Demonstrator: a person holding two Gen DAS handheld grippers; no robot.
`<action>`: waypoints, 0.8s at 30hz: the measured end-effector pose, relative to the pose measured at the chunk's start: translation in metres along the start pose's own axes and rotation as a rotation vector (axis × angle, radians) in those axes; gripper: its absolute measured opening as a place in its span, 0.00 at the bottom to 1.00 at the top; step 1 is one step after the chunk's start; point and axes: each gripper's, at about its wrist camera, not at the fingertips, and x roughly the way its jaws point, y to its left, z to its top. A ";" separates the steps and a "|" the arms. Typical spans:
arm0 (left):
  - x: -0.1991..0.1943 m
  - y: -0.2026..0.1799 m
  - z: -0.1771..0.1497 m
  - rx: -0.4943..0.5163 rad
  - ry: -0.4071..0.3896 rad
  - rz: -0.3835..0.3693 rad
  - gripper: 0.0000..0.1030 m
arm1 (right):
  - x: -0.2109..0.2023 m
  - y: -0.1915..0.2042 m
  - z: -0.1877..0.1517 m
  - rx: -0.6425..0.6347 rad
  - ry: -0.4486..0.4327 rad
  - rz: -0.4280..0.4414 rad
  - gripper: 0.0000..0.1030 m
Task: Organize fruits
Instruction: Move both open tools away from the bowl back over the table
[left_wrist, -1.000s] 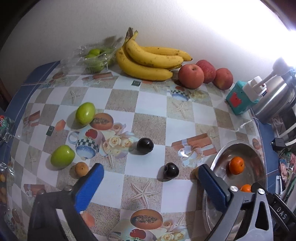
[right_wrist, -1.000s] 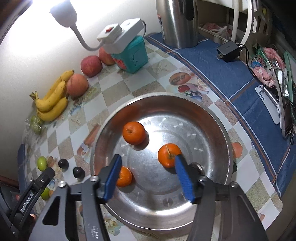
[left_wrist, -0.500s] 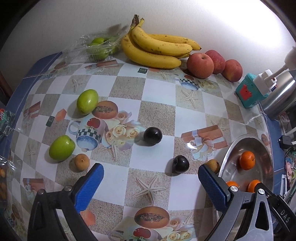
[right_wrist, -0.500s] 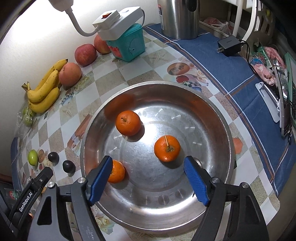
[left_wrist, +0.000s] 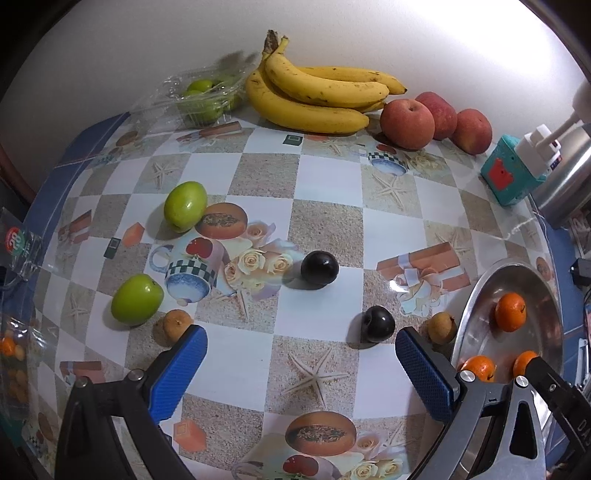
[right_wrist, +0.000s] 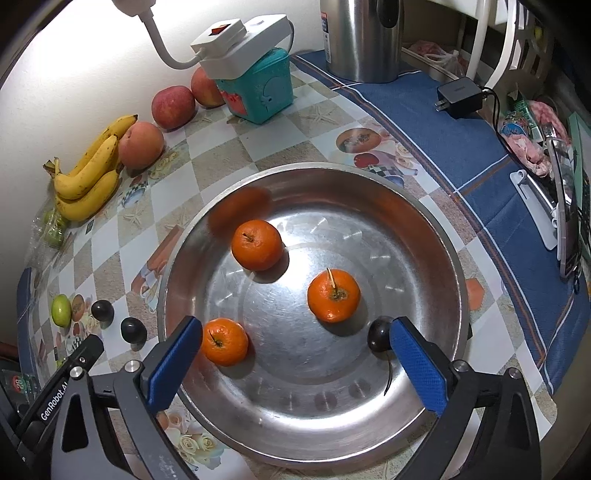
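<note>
Since a second ago the left gripper (left_wrist: 301, 356) has drawn back from the steel bowl (right_wrist: 456, 254): its view now shows more of the checked tablecloth (left_wrist: 325, 181), and the bowl has slid to the 3 o'clock edge. Its jaws stay spread wide and empty, above a starfish print.

The right gripper (right_wrist: 295, 345) has risen over the bowl, jaws spread wider than before and holding nothing. A dark plum (right_wrist: 379, 334), earlier hidden behind the right finger, now shows at the bowl's 4 o'clock, touching that finger's tip.

Three tangerines (right_wrist: 256, 244) lie in the bowl, at about 8, 11 and 3 o'clock. Two dark plums (left_wrist: 319, 267) and two green fruits (left_wrist: 185, 206) remain on the cloth.

"GenRobot.AI" (right_wrist: 55, 397) reads on the other gripper's arm at 8 o'clock.
</note>
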 end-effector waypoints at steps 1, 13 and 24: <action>-0.001 0.000 0.000 0.001 -0.001 -0.006 1.00 | -0.001 0.000 0.000 -0.001 -0.003 0.002 0.98; -0.013 -0.001 0.001 0.087 -0.053 0.002 1.00 | -0.003 0.004 0.001 -0.003 -0.023 0.045 0.98; -0.025 0.030 0.009 0.111 -0.085 0.061 1.00 | -0.006 0.043 -0.005 -0.115 -0.025 0.057 0.98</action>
